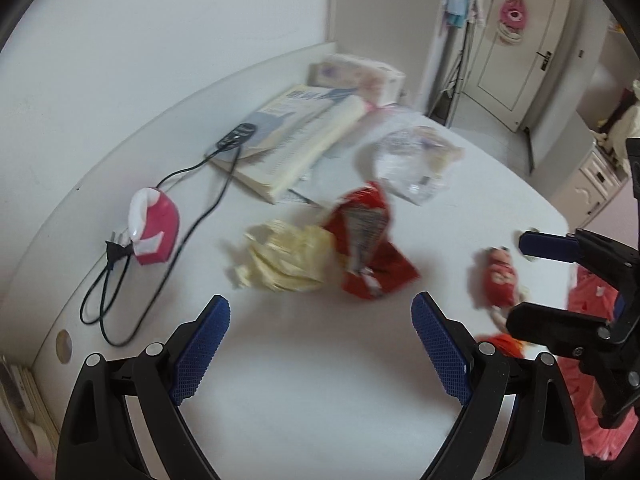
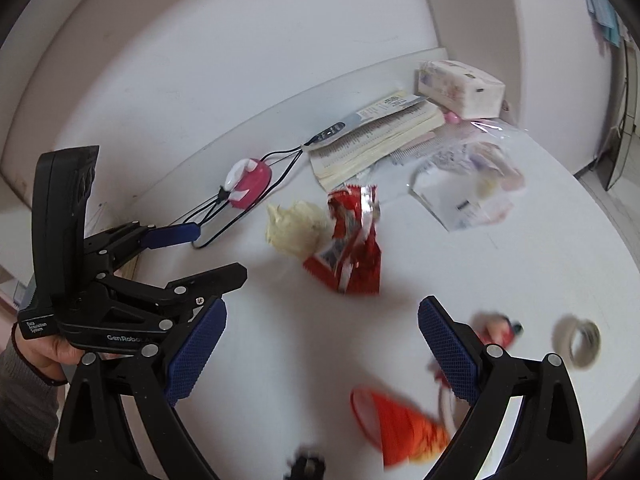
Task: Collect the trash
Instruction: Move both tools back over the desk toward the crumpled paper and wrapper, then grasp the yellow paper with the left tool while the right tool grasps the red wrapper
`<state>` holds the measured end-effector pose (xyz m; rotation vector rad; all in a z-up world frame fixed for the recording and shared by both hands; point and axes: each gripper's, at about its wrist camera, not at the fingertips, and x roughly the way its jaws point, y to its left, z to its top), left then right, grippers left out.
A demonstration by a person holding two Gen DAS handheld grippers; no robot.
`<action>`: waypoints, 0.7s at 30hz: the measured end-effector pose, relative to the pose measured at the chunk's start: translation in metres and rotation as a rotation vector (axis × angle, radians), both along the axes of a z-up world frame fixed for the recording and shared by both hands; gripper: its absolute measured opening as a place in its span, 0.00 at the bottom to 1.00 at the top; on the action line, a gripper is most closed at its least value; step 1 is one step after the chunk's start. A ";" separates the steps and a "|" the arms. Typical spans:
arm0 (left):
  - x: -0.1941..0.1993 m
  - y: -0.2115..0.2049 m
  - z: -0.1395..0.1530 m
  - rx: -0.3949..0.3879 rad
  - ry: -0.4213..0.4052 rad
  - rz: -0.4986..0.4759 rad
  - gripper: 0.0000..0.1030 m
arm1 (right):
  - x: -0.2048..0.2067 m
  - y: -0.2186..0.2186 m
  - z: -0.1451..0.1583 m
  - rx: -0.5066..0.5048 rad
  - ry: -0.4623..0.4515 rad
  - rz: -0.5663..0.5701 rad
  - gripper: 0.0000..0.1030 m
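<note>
On white table (image 1: 304, 392) | red wrapper (image 1: 370, 240) torn, crumpled | left gripper (image 1: 320, 344), right gripper (image 2: 322, 346) agape, empty

Left hand-held gripper (image 1: 320, 340) spread wide above white desk (image 1: 312, 392), holding nothing. Red wrapper (image 1: 370, 248) touching crumpled yellow wrapper (image 1: 284, 256) ahead. Image blurred.

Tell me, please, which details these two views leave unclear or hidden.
- Small red wrapper: right wrist view, motion-blurred and partly behind the right gripper's finger.
- Orange-red packet: blurred; the printing is unreadable.
- Dark object: cut off by the bottom edge.
- Book: left wrist view, title blurred.
</note>
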<state>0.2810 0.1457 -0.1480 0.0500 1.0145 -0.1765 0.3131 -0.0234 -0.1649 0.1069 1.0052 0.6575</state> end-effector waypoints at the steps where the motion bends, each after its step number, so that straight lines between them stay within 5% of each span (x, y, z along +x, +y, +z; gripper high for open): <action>1: 0.006 0.005 -0.003 -0.009 0.004 -0.002 0.88 | 0.006 0.004 -0.002 0.007 -0.001 0.002 0.92; 17: 0.073 0.023 -0.061 -0.032 0.057 -0.182 0.88 | 0.083 0.032 -0.075 -0.034 0.139 -0.010 0.77; 21: 0.075 0.023 -0.068 -0.050 0.053 -0.190 0.87 | 0.093 0.037 -0.089 -0.024 0.176 -0.006 0.59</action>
